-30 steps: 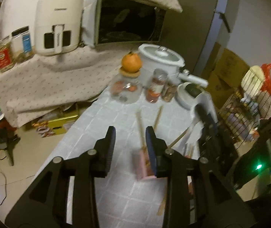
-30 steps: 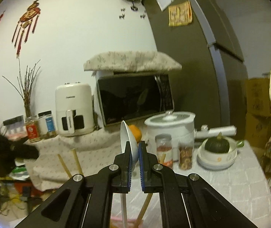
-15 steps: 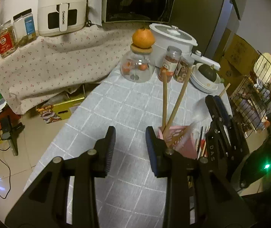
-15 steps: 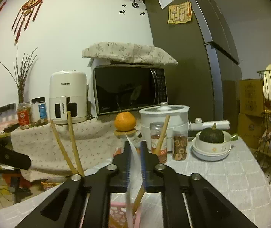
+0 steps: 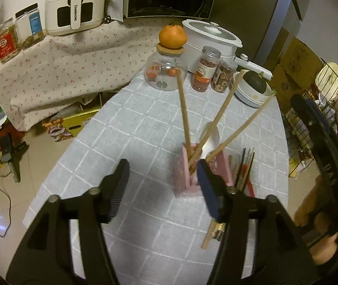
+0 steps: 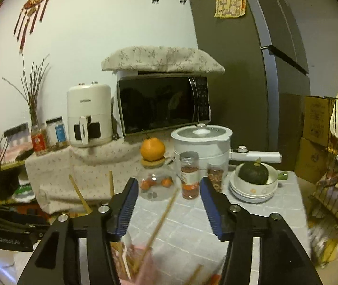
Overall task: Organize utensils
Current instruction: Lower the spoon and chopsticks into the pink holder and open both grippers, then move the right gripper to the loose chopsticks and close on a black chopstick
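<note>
Two handheld grippers work over a table [image 5: 131, 128] covered in a pale checked cloth. Everything here is placed relative to a pink holder [image 5: 192, 173], an open box standing on the table.

Nearest the left camera, the left gripper [image 5: 160, 186] has its fingers wide apart and holds nothing; its right finger sits just in front of the holder. The right gripper [image 6: 167, 204] hovers above the holder, fingers also spread and empty.

Inside the holder stand three long wooden sticks [image 5: 184, 109], probably chopsticks, fanning up and away, plus a white spoon [image 5: 210, 140] with its bowl showing above the far rim. Just right of the holder, a loose bundle of dark and red chopsticks [image 5: 246, 168] lies flat on the table, and another wooden stick [image 5: 209, 234] lies nearer the camera.

Beyond the holder are a glass jar topped with an orange [image 5: 172, 36], two spice jars, a white pot [image 5: 210, 38] and a bowl holding a green squash [image 5: 255, 84].

The spoon looks freshly placed, so a drop-off seems complete. The next move likely calls for reaching right of the holder, closing on a loose chopstick, and standing it inside without tipping the holder.
</note>
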